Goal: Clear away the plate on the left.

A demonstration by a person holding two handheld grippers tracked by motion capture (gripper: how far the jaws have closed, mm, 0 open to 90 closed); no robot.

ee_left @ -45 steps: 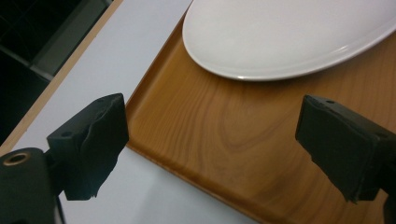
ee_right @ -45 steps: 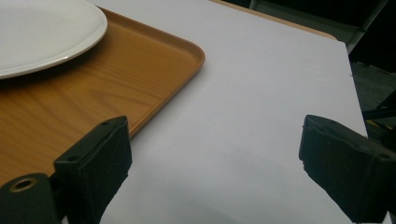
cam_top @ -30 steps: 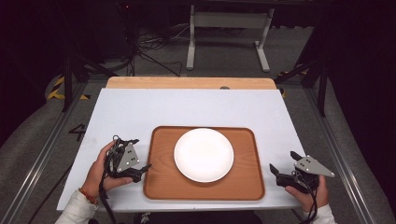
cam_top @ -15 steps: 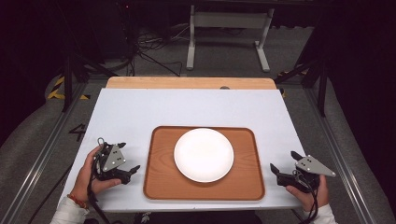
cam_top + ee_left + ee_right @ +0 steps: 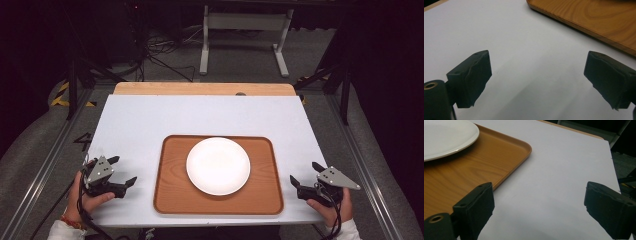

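Observation:
A round white plate (image 5: 218,165) lies in the middle of a brown wooden tray (image 5: 173,195) on the white table. My left gripper (image 5: 124,169) rests near the table's front left corner, held by a hand, open and empty, a short way left of the tray. In the left gripper view the gripper (image 5: 537,82) has its jaws wide apart over bare table, with the tray's edge (image 5: 599,20) beyond. My right gripper (image 5: 304,172) sits at the front right, open and empty, just right of the tray. The right gripper view has the gripper (image 5: 537,207), tray corner (image 5: 486,162) and plate (image 5: 444,137).
The white tabletop (image 5: 200,115) stretches bare behind the tray, ending in a wooden strip (image 5: 200,89) at the far edge. Beyond stand a white metal frame (image 5: 245,30) and floor cables (image 5: 155,55). Metal rails (image 5: 45,170) run along both table sides.
My left gripper has slid to the left, away from the tray's left edge. The right gripper, tray and plate have stayed where they were.

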